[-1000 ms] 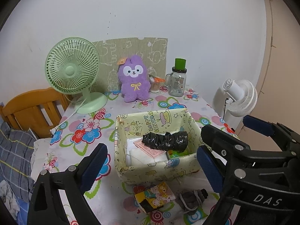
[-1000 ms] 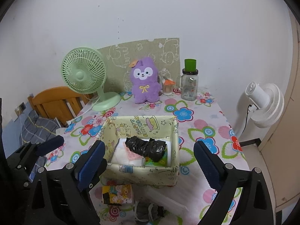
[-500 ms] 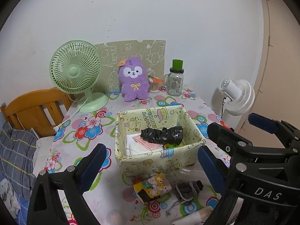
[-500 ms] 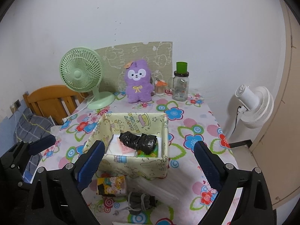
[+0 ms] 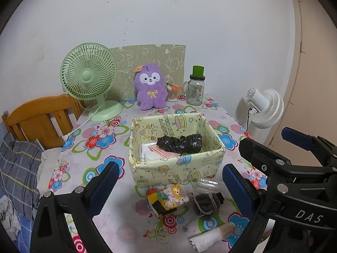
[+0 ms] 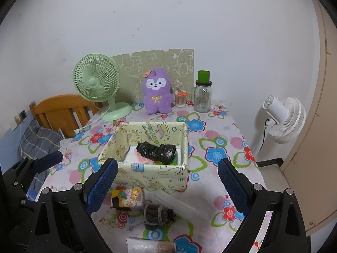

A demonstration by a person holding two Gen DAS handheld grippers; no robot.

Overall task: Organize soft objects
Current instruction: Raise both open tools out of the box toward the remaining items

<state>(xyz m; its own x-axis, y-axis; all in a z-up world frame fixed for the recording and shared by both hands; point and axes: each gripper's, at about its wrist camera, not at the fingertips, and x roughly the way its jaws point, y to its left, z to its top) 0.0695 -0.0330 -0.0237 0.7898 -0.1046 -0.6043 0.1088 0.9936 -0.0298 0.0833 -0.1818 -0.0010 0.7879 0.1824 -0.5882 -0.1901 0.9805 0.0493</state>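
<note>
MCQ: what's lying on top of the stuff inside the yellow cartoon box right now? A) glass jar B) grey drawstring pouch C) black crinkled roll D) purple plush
C: the black crinkled roll lies across the white and pink items inside the yellow box; the purple plush and glass jar stand at the back of the table, and the grey pouch lies in front of the box.

Black gripper, blue pads

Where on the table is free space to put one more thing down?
Bare tablecloth lies right of the yellow box, toward the white fan. Another patch lies between the box and the green fan. Crowded: the near edge, with the cartoon pouch, gray bundle and white roll.
</note>
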